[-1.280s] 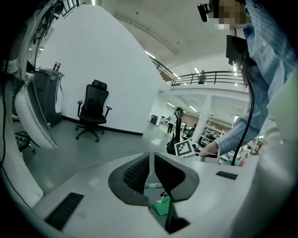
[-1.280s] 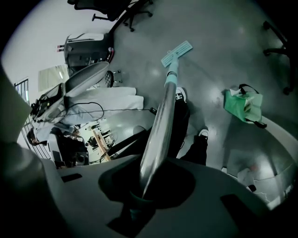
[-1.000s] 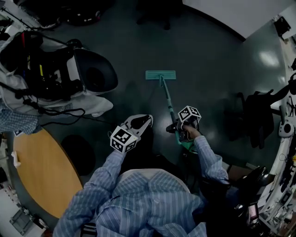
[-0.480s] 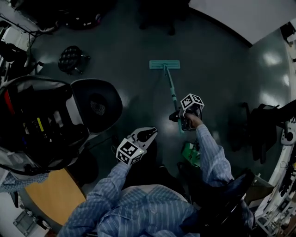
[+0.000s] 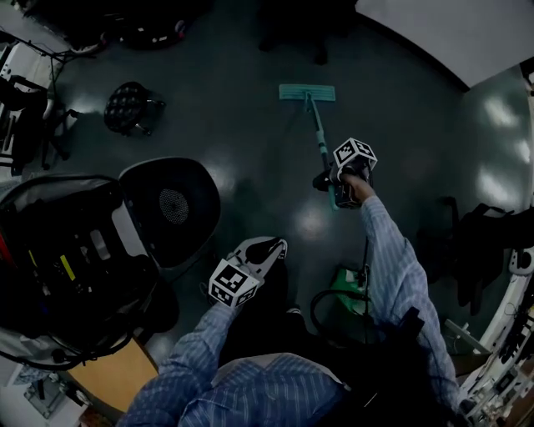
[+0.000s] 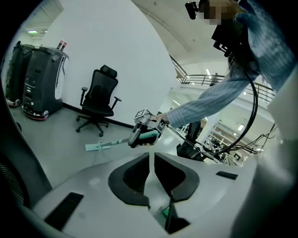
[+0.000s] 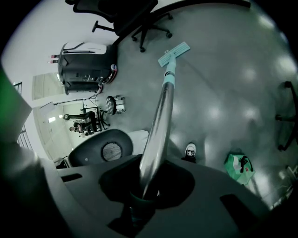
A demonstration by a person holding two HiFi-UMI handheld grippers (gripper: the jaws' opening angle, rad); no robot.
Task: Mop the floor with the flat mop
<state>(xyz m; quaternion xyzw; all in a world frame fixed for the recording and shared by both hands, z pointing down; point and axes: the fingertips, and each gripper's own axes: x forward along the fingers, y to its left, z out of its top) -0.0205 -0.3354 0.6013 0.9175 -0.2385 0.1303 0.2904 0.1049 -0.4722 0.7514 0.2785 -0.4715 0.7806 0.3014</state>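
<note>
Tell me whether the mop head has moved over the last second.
Yes. The mop head slid forward, closer to the office chair by the wall.

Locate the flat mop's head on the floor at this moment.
In the head view the mop head lies flat on the dark floor at top centre, ahead of the right gripper that clamps its pole, near a black office chair.

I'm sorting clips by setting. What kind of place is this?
Probably an office or robotics lab: smooth grey floor, a black office chair by a white wall, and a tall dark machine along that wall.
</note>
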